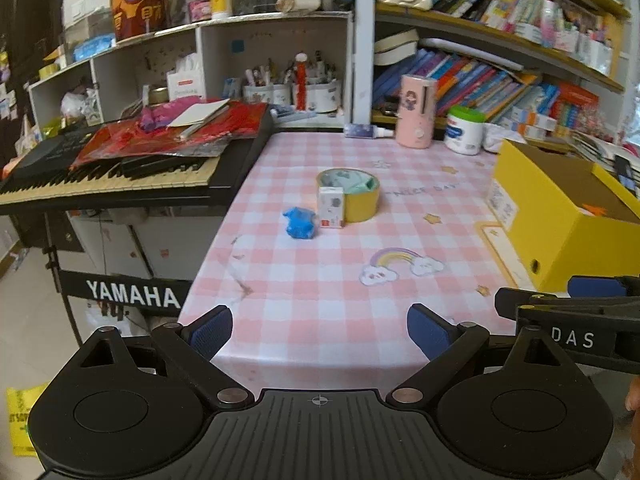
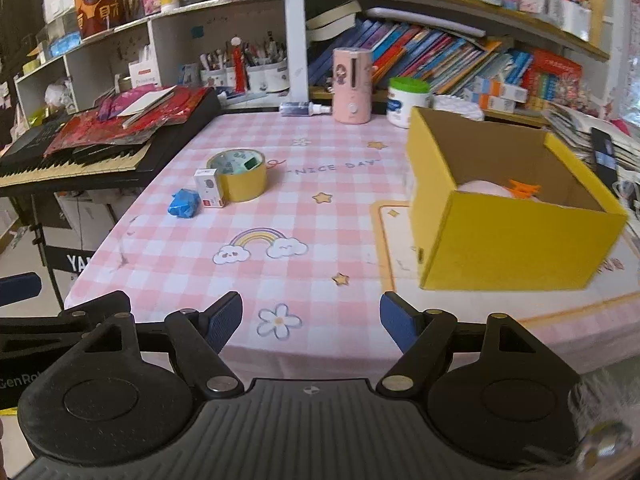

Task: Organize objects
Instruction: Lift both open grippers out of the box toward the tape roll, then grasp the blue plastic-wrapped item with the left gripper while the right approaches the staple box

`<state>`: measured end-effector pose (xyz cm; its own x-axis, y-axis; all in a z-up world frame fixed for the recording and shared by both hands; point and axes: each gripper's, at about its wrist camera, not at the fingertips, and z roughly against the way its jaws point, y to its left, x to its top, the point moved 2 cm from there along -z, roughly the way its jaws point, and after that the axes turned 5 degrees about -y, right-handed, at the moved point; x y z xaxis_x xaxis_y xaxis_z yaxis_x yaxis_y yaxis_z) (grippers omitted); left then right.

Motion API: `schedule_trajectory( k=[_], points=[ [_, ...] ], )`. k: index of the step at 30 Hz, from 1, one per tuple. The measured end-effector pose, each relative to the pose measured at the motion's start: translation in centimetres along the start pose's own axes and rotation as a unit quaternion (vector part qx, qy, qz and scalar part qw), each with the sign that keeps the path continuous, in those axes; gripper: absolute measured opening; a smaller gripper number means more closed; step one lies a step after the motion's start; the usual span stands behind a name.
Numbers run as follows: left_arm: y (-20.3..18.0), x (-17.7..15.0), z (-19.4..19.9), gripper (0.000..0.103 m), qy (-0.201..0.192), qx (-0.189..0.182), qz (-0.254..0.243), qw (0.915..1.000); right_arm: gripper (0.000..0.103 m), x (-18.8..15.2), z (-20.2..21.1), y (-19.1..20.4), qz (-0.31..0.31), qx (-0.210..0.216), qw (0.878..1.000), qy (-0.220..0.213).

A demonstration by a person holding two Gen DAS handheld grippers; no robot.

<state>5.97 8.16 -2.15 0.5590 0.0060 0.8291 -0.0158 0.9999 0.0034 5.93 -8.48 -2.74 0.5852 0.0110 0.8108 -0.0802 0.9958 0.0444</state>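
We see the yellow tape roll (image 1: 352,194), small white box (image 1: 331,207) and crumpled blue lump (image 1: 299,222) clustered mid-tablecloth at 12 o'clock; open yellow cardboard box (image 2: 516,216) at 2 o'clock. Left gripper (image 1: 319,330) and right gripper (image 2: 311,318) both spread, empty.

Small box (image 1: 331,207) touches tape roll (image 1: 353,194), left of carton (image 1: 560,224).

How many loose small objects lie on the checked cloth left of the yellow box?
3: tape roll, small white box touching its front, blue lump further left. Others may be hidden.
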Motion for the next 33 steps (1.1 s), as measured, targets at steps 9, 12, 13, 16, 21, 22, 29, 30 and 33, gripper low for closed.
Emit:
schedule_trajectory(
  k=[9, 12, 13, 16, 21, 22, 29, 30, 33],
  points=[
    [0.4, 1.9, -4.6, 0.092, 0.017, 0.034, 0.023, 0.999, 0.074, 3.5, -5.7, 0.4, 0.029, 0.036, 0.999, 0.012],
    [0.2, 2.8, -6.2, 0.088, 0.022, 0.048, 0.023, 0.9983, 0.074, 4.5, -7.4, 0.3, 0.036, 0.047, 0.998, 0.015],
    [0.1, 3.1, -6.8, 0.085, 0.023, 0.051, 0.022, 0.9982, 0.074, 4.9, -8.0, 0.2, 0.037, 0.05, 0.998, 0.016],
    [-0.1, 4.1, -8.4, 0.077, 0.028, 0.056, 0.018, 0.9979, 0.074, 6.0, -9.6, -0.1, 0.035, 0.057, 0.998, 0.017],
    [-0.3, 5.3, -11.4, 0.06, 0.04, 0.046, 0.017, 0.998, 0.074, 7.7, -11.8, -0.7, 0.031, 0.072, 0.997, 0.016],
    [-0.3, 5.6, -12.2, 0.058, 0.042, 0.046, 0.018, 0.9979, 0.074, 7.9, -12.2, -0.8, 0.031, 0.074, 0.997, 0.015],
    [0.1, 6.2, -17.1, 0.053, 0.063, 0.059, 0.014, 0.9962, 0.074, 9.2, -14.8, -1.2, 0.04, 0.087, 0.995, 0.024],
    [0.2, 6.1, -17.9, 0.053, 0.069, 0.063, 0.016, 0.9955, 0.074, 9.3, -15.1, -1.3, 0.038, 0.089, 0.995, 0.03],
    [0.6, 5.9, -19.7, 0.053, 0.085, 0.069, 0.024, 0.9937, 0.074, 9.7, -15.9, -1.4, 0.033, 0.1, 0.994, 0.039]
  ],
)
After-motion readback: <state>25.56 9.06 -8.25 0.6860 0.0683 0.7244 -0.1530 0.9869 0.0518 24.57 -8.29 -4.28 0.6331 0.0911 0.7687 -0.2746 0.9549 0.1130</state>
